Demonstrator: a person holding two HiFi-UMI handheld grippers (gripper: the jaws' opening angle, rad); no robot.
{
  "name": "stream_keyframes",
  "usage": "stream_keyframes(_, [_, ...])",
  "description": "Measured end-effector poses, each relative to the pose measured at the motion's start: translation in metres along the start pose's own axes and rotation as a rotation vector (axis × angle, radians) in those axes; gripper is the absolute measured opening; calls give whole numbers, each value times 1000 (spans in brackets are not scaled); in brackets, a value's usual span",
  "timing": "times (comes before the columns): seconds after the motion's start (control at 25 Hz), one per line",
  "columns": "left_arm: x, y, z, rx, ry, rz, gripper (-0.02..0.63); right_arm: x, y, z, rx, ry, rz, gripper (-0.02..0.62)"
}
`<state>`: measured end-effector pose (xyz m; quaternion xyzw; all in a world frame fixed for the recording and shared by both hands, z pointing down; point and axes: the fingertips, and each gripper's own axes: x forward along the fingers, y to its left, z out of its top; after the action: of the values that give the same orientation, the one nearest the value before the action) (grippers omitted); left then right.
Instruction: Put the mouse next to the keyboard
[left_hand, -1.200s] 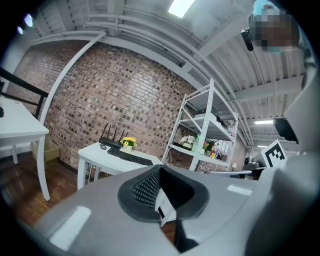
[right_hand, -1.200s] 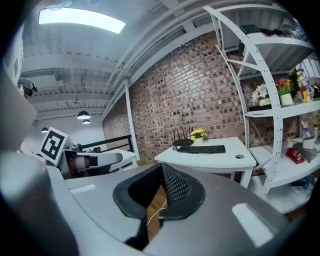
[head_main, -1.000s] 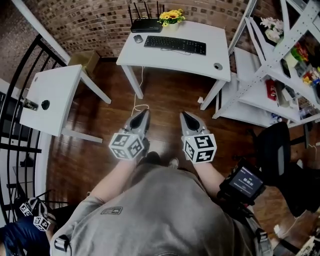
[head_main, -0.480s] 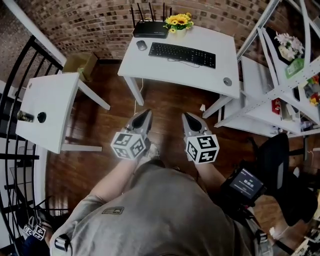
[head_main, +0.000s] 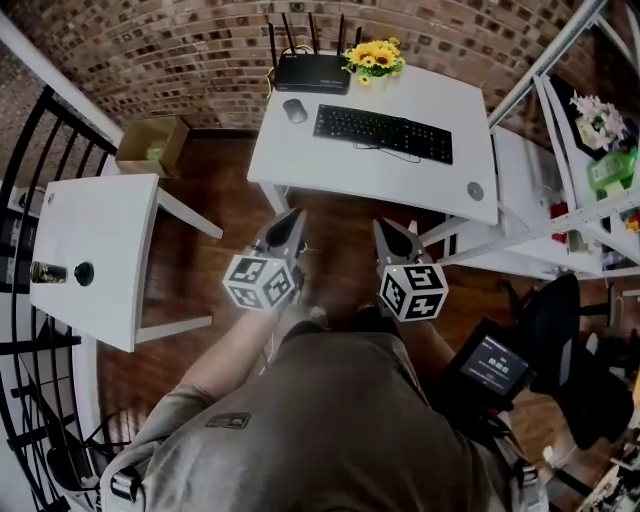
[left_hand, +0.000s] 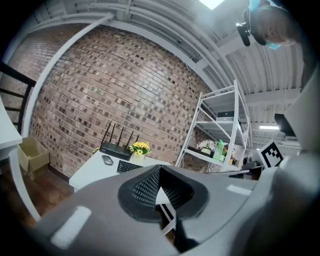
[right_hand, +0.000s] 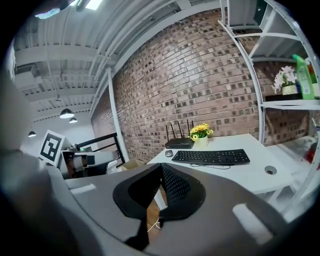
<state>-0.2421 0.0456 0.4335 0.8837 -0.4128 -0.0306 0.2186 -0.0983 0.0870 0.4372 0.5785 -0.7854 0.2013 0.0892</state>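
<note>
A grey mouse (head_main: 295, 111) lies on the white desk (head_main: 350, 175) by the brick wall, a short gap left of the black keyboard (head_main: 382, 133). Both also show far off in the gripper views: the mouse (left_hand: 107, 160) (right_hand: 169, 153) and the keyboard (left_hand: 129, 166) (right_hand: 211, 157). My left gripper (head_main: 291, 221) and right gripper (head_main: 385, 230) are held side by side in the air just before the desk's near edge, over the wooden floor. Both are shut with nothing between their jaws; the same shows for the left gripper (left_hand: 159, 171) and the right gripper (right_hand: 161, 168) in their own views.
A black router (head_main: 312, 72) and a pot of yellow flowers (head_main: 372, 57) stand at the desk's back. A second white table (head_main: 100, 240) and a black railing (head_main: 30, 200) are at the left, a cardboard box (head_main: 150, 145) by the wall, metal shelving (head_main: 560, 190) and a black chair (head_main: 560, 310) at the right.
The person has stepped toward the desk, which now lies closer under the grippers. Both grippers stay shut and side by side.
</note>
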Motion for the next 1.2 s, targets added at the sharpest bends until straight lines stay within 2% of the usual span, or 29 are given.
stream_keyframes(0.16, [27,22,7,-15,5,8,0,31,-13,12,0,0,-16,11])
stream_keyframes(0.36, [63,45,13,1,11,47,0,70,-36,22,11,1,5,11])
stream_keyframes(0.8, [165,103,28,4,25,223,0,171,-103,59,14,40,135,11])
stream_keyframes(1.2, [224,132,34,22,78,344,0,214,-137,77,35,82,215,11])
